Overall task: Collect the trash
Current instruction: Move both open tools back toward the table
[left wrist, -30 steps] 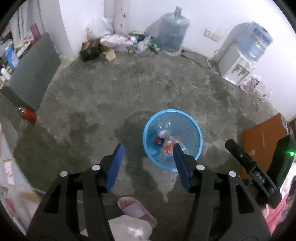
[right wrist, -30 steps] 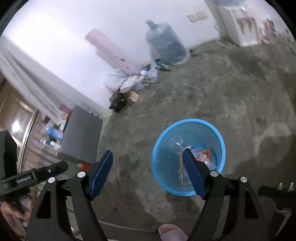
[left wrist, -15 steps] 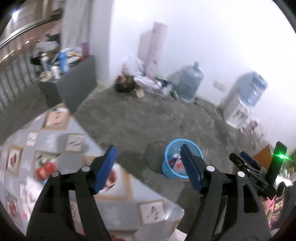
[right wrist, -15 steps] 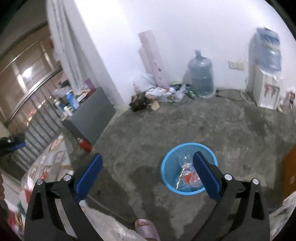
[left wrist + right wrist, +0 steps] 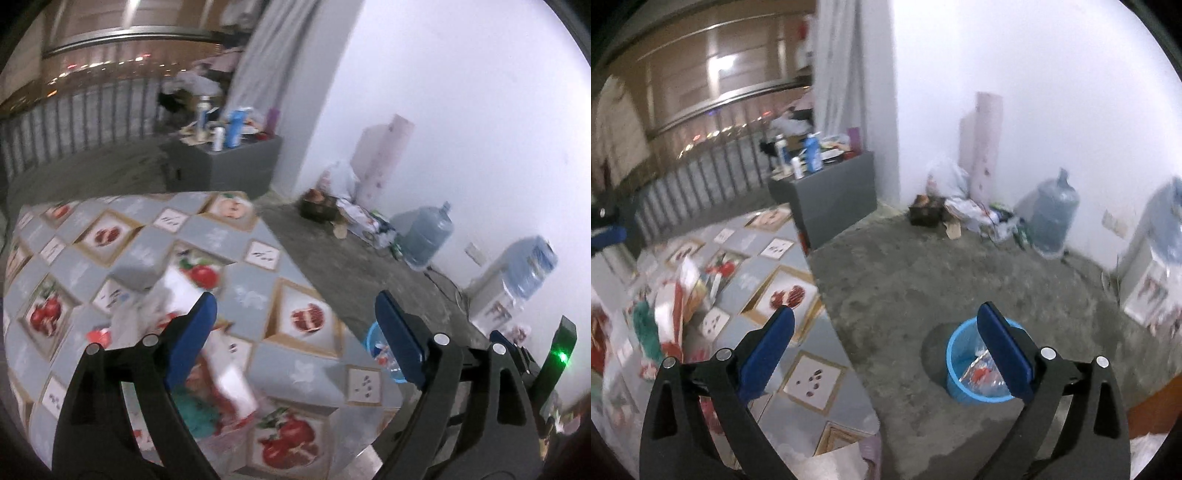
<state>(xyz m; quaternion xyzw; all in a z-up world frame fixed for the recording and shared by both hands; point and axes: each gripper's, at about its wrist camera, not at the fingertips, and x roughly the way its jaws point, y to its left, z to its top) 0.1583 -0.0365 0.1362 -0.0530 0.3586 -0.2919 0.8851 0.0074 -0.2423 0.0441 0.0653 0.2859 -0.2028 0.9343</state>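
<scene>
While both grippers hang empty over a littered table, the scene reads as follows.

Setting: a table (image 5: 258,236) under a grey oilcloth printed with pomegranates, on a bare concrete floor.

Left gripper (image 5: 295,325): black frame, blue pads; its jaws are opening, already wide, with nothing between them.

Right gripper (image 5: 886,336): same build; jaws at full spread, holding nothing.

Trash: a blurred heap of red-and-white wrappers and a teal scrap (image 5: 218,380) on the table, directly beneath the left gripper's left pad; in the right wrist view the same heap (image 5: 668,317) lies well off to the left.

Bin: a round blue plastic basket (image 5: 955,369) on the floor beside the table, some wrappers and clear plastic already inside.

Step in hand: likely reaching for the next piece.

Doing it well: single out one wrapper, straddle it with both pads, and close only once the blur settles.

Risk: thin wrappers may slip or drag neighbours along.
</scene>
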